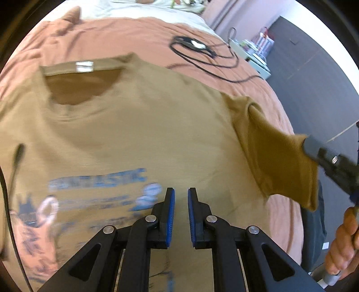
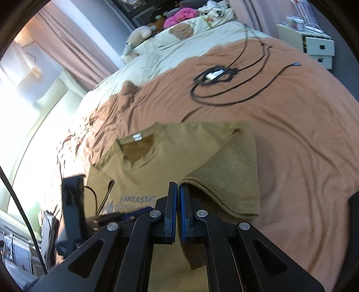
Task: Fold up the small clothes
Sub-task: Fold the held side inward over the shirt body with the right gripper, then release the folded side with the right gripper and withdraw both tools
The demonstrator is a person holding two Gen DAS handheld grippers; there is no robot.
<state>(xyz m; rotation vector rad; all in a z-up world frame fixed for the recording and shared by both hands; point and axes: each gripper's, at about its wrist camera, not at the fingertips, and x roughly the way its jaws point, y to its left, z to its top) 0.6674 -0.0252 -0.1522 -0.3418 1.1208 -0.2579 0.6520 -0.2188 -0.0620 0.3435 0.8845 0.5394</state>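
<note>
A tan T-shirt [image 1: 139, 125] with a blue "FANTASTIC" print lies face up on the orange bedspread, collar at the far end; it also shows in the right wrist view [image 2: 179, 143]. My left gripper [image 1: 179, 193] is open and empty, hovering over the shirt's chest. My right gripper [image 2: 178, 186] is shut on the shirt's right sleeve [image 2: 233, 175] and holds it lifted off the bed. In the left wrist view the right gripper [image 1: 307, 143] pinches the sleeve [image 1: 276, 157] at the right edge.
A black cable [image 2: 224, 89] with a white charger [image 1: 197, 43] lies on the orange bedspread [image 2: 303, 139] beyond the shirt. Pillows and soft toys [image 2: 179, 15] sit at the bed's head. White drawers [image 2: 318, 47] stand at the far right. A person's hand [image 1: 343, 242] holds the right gripper's handle.
</note>
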